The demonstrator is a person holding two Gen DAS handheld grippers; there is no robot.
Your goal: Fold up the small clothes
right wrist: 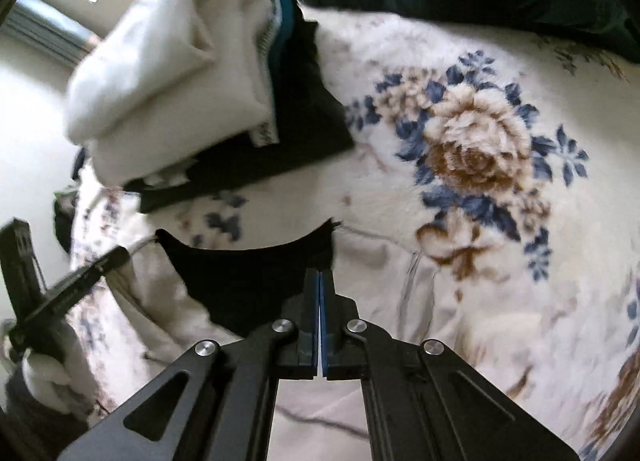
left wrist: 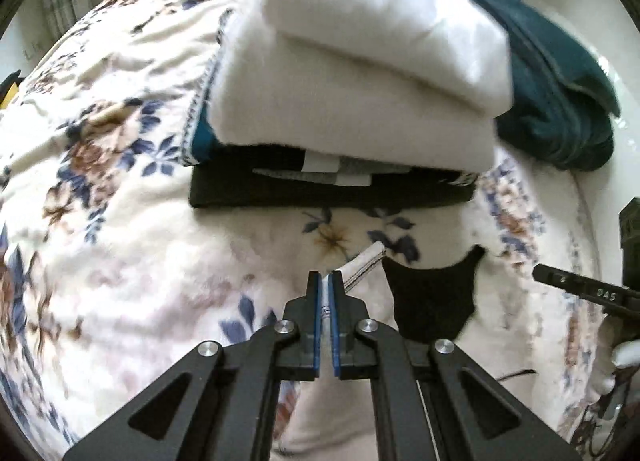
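Note:
A small pale garment with a black patch [left wrist: 434, 301] lies on the floral blanket [left wrist: 120, 189] in front of me. My left gripper [left wrist: 325, 279] is shut on its white stitched edge [left wrist: 366, 263]. My right gripper [right wrist: 320, 277] is shut on the same garment at the black patch's [right wrist: 248, 277] right corner. The right gripper shows at the right edge of the left wrist view [left wrist: 580, 289]; the left gripper shows at the left of the right wrist view [right wrist: 80, 277].
A stack of folded clothes sits just beyond: white pieces [left wrist: 360, 73] on a black one [left wrist: 320, 189], also in the right wrist view [right wrist: 168, 77]. A dark teal cloth [left wrist: 560, 101] lies beside it. The blanket spreads left and right [right wrist: 480, 161].

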